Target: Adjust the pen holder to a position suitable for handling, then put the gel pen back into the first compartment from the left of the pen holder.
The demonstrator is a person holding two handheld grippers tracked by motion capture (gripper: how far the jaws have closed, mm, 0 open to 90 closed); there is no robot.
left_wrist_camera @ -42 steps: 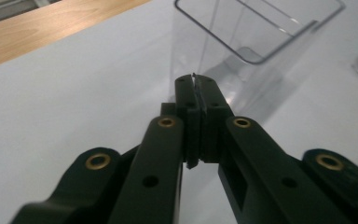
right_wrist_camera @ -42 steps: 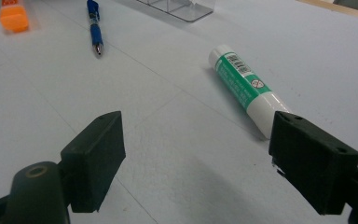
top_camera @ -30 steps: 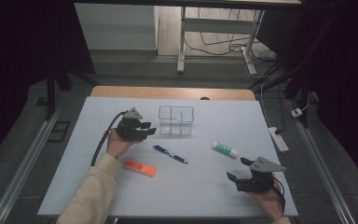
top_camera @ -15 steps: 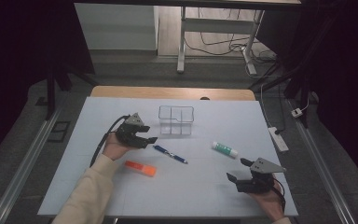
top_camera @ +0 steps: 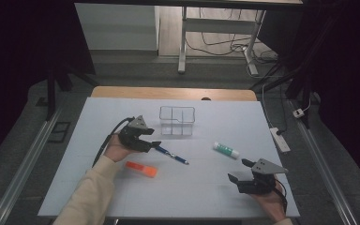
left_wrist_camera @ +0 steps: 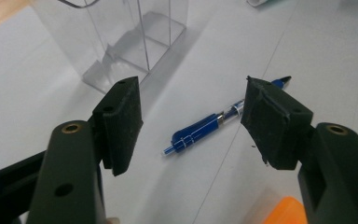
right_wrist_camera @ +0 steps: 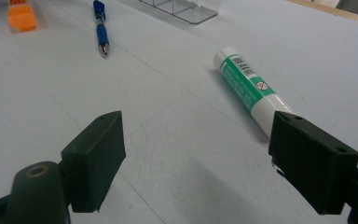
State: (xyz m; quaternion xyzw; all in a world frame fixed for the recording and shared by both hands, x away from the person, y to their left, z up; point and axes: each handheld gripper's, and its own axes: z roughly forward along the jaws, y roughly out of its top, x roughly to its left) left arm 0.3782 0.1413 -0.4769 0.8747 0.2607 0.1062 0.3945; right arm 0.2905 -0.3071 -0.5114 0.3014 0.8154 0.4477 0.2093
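I have the left gripper (top_camera: 153,144) poised low over the blue pen (left_wrist_camera: 214,128), its fingers (left_wrist_camera: 121,123) having just been opening and now standing wide apart with nothing pressed between them; the pen lies flat on the tabletop (top_camera: 206,187) just in front of the clear organiser box (top_camera: 177,120), its clip end nearest me and its tip pointing away. I judge it light, stiff and round, so it may roll or skid on the smooth surface; I would close across the thicker blue grip section near the middle, square to its length. The orange marker (top_camera: 141,168) sits near; the green-and-white glue stick (right_wrist_camera: 248,88) lies just ahead of the right gripper (top_camera: 242,171), whose fingers stand apart and empty.
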